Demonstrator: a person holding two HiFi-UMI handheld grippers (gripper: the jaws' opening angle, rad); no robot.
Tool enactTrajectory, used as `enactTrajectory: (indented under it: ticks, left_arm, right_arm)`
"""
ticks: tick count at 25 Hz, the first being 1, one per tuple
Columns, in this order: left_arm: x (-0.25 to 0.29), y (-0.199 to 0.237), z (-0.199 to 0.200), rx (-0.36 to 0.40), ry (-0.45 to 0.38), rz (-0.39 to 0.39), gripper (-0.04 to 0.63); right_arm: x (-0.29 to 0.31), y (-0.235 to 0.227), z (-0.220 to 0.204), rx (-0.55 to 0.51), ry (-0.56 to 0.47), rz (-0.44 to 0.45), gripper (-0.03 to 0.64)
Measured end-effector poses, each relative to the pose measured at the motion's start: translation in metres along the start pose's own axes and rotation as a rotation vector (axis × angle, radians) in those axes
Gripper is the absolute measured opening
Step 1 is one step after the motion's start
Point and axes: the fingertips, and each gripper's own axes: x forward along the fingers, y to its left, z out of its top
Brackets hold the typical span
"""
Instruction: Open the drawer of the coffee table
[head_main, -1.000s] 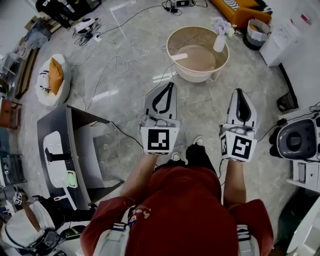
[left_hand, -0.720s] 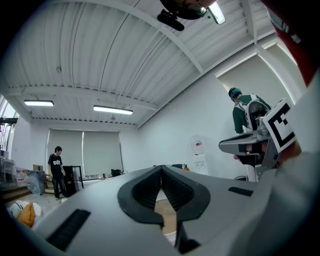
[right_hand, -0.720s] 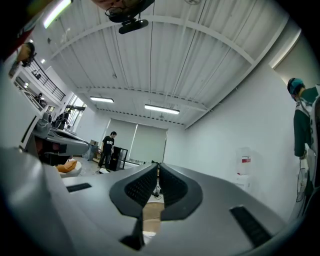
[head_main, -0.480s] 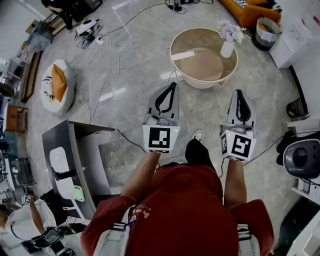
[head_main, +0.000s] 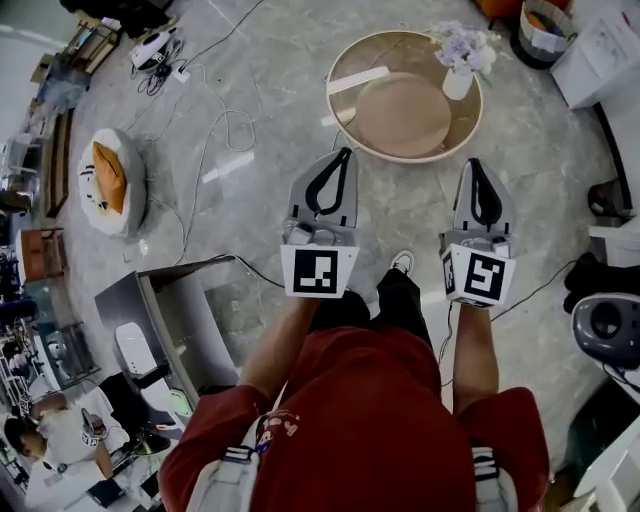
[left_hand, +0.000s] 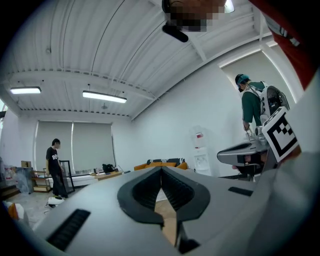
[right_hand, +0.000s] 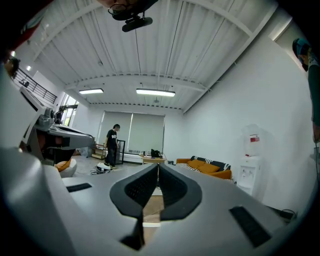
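Left gripper, right gripper: fingers pressed together, empty. Short of bench; drawer unseen: risk of missing handle, knocking vase.

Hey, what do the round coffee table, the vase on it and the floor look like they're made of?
Coffee table: matte tan top, probably wood or veneer; pale cream raised rim, material unclear. Vase: smooth white, likely ceramic, possibly plastic. Floor: grey and veined, glossy with light reflections, so polished stone or marble-look tile.
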Motion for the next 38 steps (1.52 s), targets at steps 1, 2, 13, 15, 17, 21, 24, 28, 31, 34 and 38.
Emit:
enactTrajectory:
  ticks: [1,2,13,15,17,21,24,28,31,34,38]
  left_arm:
    - [0.008,0.003,-0.007,-0.001,0.005,-0.011,0.014]
    - [0.015,0.005,-0.016,-0.001,0.011,-0.023,0.014]
    - [0.083,0.025,-0.209,0.029,-0.054,-0.140,0.015]
    - [0.091,0.023,-0.261,0.034,-0.089,-0.135,0.014]
    - [0.100,0.018,-0.321,0.030,-0.095,-0.130,0.014]
    - [0.111,0.001,-0.441,0.013,-0.138,-0.098,0.014]
    - [0.118,-0.019,-0.522,0.025,-0.189,-0.109,0.014]
    - [0.135,-0.041,-0.614,0.047,-0.232,-0.112,0.015]
    - [0.147,-0.056,-0.675,0.061,-0.252,-0.104,0.014]
    - [0.156,-0.070,-0.723,0.063,-0.256,-0.082,0.015]
    - [0.163,-0.088,-0.769,0.044,-0.201,-0.067,0.014]
  right_arm:
    - [0.006,0.002,-0.007,-0.005,0.016,0.000,0.023]
    - [0.012,0.005,-0.015,-0.009,0.032,-0.001,0.023]
    - [0.049,0.067,-0.202,0.067,0.165,-0.095,0.023]
    - [0.055,0.077,-0.260,0.067,0.173,-0.109,0.024]
    - [0.061,0.082,-0.320,0.057,0.173,-0.121,0.024]
    - [0.060,0.092,-0.428,0.092,0.122,-0.128,0.024]
    - [0.061,0.102,-0.513,0.087,0.092,-0.105,0.023]
    - [0.078,0.105,-0.615,0.047,0.064,-0.077,0.024]
    - [0.091,0.102,-0.682,0.039,0.038,-0.064,0.024]
    - [0.098,0.100,-0.733,0.015,0.020,-0.056,0.023]
    - [0.092,0.102,-0.775,-0.006,0.019,-0.064,0.024]
